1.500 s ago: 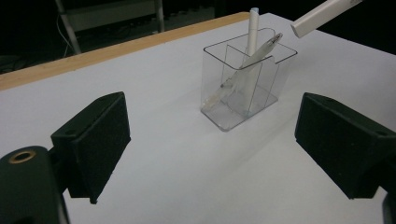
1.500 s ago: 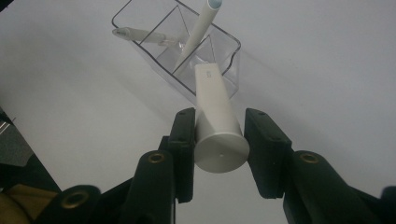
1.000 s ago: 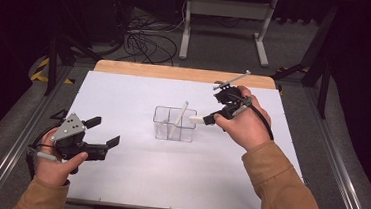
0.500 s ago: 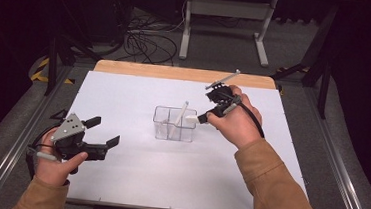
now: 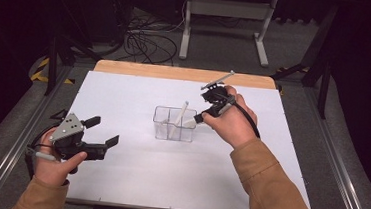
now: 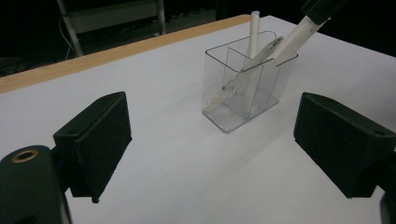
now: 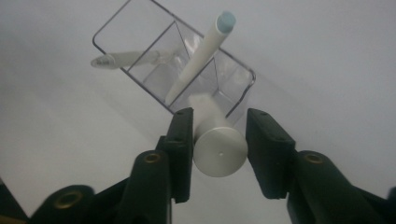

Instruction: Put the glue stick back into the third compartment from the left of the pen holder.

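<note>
resting between right tongs just opening, pen, tip in holder

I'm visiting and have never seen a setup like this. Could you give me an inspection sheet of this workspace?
Surface: white table with a wooden far edge.
Job's things: clear two-part holder; a white pen stands in it and a see-through pen leans in it; a third pen slants into it.
Clutter: nothing seen.
Grippers: right gripper has just been opening, with the third pen's end between its jaws, clear of one pad; left gripper open, holding nothing, near the left edge.
Cables: a tangle on the floor behind; one cable runs over the right hand.
Surroundings: dark room, metal stand, striped floor tape.
</note>
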{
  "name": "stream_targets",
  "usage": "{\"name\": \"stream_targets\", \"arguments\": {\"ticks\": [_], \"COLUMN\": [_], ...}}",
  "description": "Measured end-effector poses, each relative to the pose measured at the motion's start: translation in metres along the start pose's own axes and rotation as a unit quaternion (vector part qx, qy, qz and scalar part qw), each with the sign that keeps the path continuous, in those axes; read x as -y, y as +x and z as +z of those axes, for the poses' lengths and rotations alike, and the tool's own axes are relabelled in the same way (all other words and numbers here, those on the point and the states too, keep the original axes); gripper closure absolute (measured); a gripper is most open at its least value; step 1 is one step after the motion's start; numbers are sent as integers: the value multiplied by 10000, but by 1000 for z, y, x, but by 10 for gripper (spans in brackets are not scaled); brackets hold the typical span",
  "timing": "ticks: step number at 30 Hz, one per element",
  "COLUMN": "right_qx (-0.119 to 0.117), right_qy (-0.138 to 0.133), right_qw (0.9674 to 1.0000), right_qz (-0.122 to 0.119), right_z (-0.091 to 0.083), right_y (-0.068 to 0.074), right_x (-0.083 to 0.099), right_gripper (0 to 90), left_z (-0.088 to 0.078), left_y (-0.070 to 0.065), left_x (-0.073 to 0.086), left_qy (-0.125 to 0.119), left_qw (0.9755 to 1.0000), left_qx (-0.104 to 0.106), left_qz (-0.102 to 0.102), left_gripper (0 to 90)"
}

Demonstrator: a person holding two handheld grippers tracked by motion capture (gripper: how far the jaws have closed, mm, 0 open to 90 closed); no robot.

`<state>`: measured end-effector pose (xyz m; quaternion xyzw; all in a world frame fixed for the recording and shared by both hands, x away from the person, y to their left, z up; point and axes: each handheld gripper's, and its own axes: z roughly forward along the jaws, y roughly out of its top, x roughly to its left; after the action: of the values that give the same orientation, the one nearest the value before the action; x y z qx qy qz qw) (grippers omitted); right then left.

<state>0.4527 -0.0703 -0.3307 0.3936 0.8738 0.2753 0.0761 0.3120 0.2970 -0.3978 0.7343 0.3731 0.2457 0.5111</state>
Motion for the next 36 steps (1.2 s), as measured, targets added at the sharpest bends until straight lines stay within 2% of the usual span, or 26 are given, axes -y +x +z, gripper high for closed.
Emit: {"name": "stream_targets", "arguments": {"ticks": [2,5,19,21,26,30,36], "right_qx": [6,63,-62,-57,-60,-105,-142], "right_qy": [-256,-475,-1033,-1182,-1614,-1877,-2205], "right_qw": [9996,9983,9927,9902,9814,9760,9699], "right_qz": [-147,-336,-627,-745,-1039,-1096,-1021], "right_z": [-2,-5,-16,-19,-27,-33,-42], "right_y": [1,2,5,7,7,4,-4], "right_x": [1,3,14,17,28,42,63], "right_gripper": [508,464,361,332,256,247,246], "left_z": [0,1,-1,-1,-3,-5,-6], "left_y": [0,1,1,1,0,1,1], "left_x": [0,1,3,3,3,3,4], "left_qy": [7,22,33,37,23,26,29], "left_qw": [10000,10000,10000,10000,10000,10000,10000], "left_qx": [9,7,-12,-8,-14,-27,-34], "left_qz": [3,11,6,-1,14,10,15], "left_gripper": [119,118,115,114,113,113,112]}}
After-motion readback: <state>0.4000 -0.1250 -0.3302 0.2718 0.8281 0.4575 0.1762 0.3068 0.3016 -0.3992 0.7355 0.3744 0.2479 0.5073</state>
